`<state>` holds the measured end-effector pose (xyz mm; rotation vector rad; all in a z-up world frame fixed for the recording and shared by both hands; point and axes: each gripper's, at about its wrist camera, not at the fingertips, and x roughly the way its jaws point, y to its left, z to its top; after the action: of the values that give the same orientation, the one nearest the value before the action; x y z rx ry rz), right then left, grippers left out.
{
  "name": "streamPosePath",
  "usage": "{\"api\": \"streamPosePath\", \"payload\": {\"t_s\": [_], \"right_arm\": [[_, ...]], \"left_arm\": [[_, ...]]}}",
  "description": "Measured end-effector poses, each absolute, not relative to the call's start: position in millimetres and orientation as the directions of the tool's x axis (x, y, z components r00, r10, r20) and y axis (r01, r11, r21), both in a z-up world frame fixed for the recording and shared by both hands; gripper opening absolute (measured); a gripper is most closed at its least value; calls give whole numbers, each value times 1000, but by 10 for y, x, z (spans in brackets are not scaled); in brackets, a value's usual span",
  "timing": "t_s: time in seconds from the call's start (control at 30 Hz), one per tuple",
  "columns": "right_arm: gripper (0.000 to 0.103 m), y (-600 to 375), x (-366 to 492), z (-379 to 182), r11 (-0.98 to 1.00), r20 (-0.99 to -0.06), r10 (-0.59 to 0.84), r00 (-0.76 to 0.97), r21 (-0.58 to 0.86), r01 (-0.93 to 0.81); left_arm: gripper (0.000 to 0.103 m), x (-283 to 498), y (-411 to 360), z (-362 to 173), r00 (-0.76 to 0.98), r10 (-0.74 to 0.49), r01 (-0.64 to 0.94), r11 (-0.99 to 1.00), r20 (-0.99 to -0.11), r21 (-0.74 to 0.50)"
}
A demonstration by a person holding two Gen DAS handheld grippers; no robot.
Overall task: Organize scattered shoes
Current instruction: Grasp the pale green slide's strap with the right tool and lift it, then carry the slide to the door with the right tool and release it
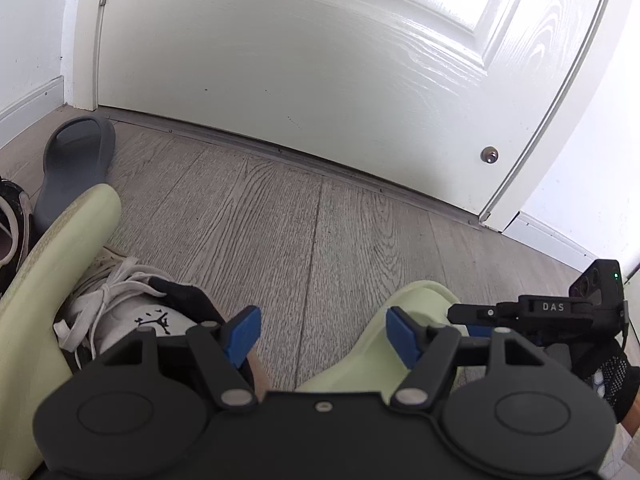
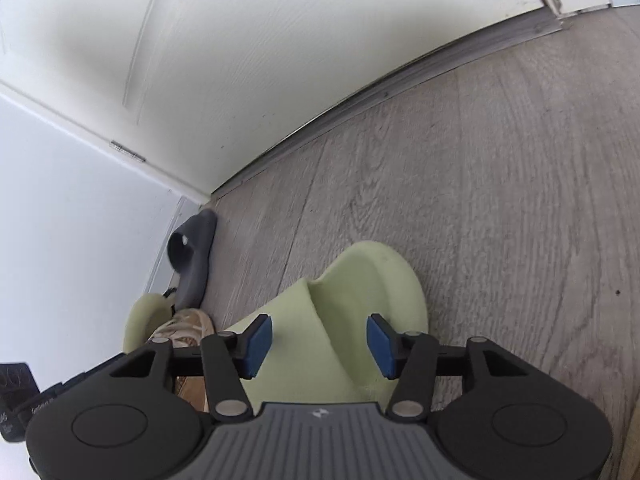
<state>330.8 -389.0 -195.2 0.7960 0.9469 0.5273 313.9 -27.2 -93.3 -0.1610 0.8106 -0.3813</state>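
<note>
A pale green slide (image 2: 360,292) lies on the wood floor right under my right gripper (image 2: 320,344). The blue pads stand apart above its strap and I see no pad pressing it. In the left wrist view the same slide (image 1: 416,320) sits beside the right pad of my left gripper (image 1: 320,334), which is open with only floor between its fingers. At the left a second pale green slide (image 1: 60,264) leans tilted over a white laced sneaker (image 1: 132,312). Behind them lies a grey slide (image 1: 76,160), near the door's hinge corner.
A shut white door (image 1: 320,60) with a metal threshold strip (image 1: 280,152) closes off the floor ahead. White walls and baseboards flank it. A black shoe (image 1: 12,216) shows at the far left edge. A gloved hand (image 1: 612,376) holds the right gripper's black housing (image 1: 560,306).
</note>
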Motion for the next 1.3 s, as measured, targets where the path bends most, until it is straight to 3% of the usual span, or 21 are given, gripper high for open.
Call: {"api": "streamPosePath", "payload": {"t_s": [0.13, 0.27, 0.5, 0.6, 0.8, 0.93, 1.07, 1.3], "right_arm": [[59, -3806, 3242, -2008, 530, -448, 802, 396, 839, -125], [50, -3647, 3002, -1951, 485, -436, 865, 250, 855, -186], [37, -3678, 2628, -1694, 509, -474, 858, 197, 834, -211], [25, -3700, 2450, -1523, 536, -465, 836, 291, 806, -251], [20, -3606, 2425, -1355, 574, -396, 747, 534, 789, -218], [17, -3737, 2457, -1313, 644, -416, 579, 701, 761, -80], [17, -4098, 2327, -1366, 583, -411, 183, 893, 777, 238], [15, -3926, 2440, -1594, 401, -360, -112, 926, 837, 373]], "left_arm": [[70, 3119, -282, -934, 632, -385, 273, 923, -673, -271], [70, 3118, -224, -914, 631, -397, 259, 918, -666, -300], [70, 3092, -139, -841, 646, -410, 247, 911, -645, -331], [70, 3088, -148, -827, 652, -402, 243, 914, -643, -325], [70, 3084, -179, -833, 650, -391, 242, 920, -652, -310], [70, 3099, -185, -842, 644, -394, 238, 918, -655, -318], [70, 3126, -225, -874, 631, -401, 238, 915, -665, -326], [70, 3092, -320, -898, 637, -372, 259, 928, -675, -267]]}}
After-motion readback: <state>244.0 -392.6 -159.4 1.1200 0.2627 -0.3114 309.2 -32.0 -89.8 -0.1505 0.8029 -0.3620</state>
